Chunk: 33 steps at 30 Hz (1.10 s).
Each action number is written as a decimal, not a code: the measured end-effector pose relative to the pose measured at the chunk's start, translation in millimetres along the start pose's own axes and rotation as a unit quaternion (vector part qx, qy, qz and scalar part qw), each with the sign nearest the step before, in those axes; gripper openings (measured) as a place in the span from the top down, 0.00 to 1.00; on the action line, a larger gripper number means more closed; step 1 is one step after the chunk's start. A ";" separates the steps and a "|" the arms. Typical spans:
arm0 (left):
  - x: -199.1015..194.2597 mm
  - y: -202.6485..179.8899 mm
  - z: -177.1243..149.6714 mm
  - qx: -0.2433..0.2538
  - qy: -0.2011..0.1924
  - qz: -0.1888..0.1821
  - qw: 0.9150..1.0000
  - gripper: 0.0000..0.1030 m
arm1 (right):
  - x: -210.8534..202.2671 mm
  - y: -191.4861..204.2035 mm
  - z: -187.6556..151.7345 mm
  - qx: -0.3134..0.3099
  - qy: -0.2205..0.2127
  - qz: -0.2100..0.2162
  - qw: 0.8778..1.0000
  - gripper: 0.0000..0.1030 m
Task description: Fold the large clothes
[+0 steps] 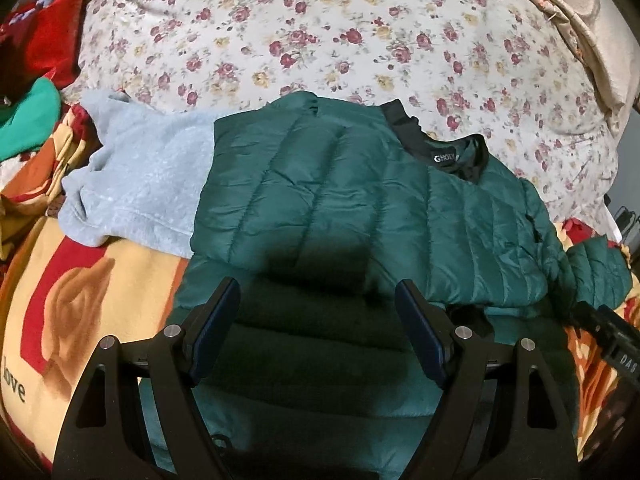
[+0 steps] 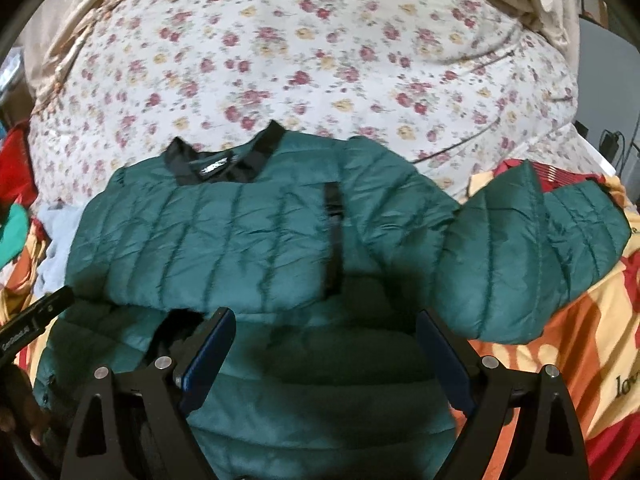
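Green quilted puffer jacket [image 1: 360, 200] is being kept spread flat on the patterned orange-and-red blanket [image 1: 100, 280], near its front edge, collar toward the floral quilt [image 1: 320, 40], one sleeve [image 2: 532, 248] lying out to the right, likely awaiting folding. Left gripper [image 1: 320, 320] and right gripper [image 2: 324, 344] are being held over the hem, jaws apart, nothing clamped. Pale blue fleece garment [image 1: 140, 184] is being overlapped at the jacket's left.

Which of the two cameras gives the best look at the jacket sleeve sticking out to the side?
The right wrist view: the sleeve lies whole across the blanket. The left wrist view catches only the sleeve's end at its right edge.
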<state>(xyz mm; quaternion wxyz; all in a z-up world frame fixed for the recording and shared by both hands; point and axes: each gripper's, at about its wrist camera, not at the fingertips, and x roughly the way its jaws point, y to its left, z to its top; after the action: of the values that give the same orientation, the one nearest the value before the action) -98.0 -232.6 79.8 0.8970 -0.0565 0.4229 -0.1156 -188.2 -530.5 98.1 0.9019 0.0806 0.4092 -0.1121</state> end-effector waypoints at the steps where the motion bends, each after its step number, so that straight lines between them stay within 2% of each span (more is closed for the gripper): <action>1: 1.4 0.5 -0.1 0.001 0.001 0.001 1.000 0.22 | 1.4 -4.4 1.5 0.005 0.001 -0.001 1.000 0.13; 13: 12.3 -9.9 0.0 0.035 0.007 0.021 0.999 0.22 | 8.8 -16.3 10.9 0.008 0.002 0.003 1.000 0.13; 20: 13.8 -14.1 1.8 0.046 -0.004 0.030 0.998 0.22 | 3.6 -42.4 20.7 0.018 -0.001 -0.010 1.000 0.13; 27: 20.4 -9.5 3.7 0.033 0.013 0.024 0.999 0.22 | -10.1 -86.2 41.9 0.050 -0.014 -0.021 0.998 0.13; 33: 20.6 -8.1 3.9 0.025 0.012 0.022 0.999 0.22 | -16.0 -148.2 53.6 0.096 -0.025 -0.069 0.993 0.13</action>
<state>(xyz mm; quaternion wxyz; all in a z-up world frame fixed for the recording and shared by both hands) -83.6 -245.7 68.6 0.8951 -0.0230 0.4320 -0.1073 -199.7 -683.6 137.3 0.8902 0.1352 0.3782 -0.2151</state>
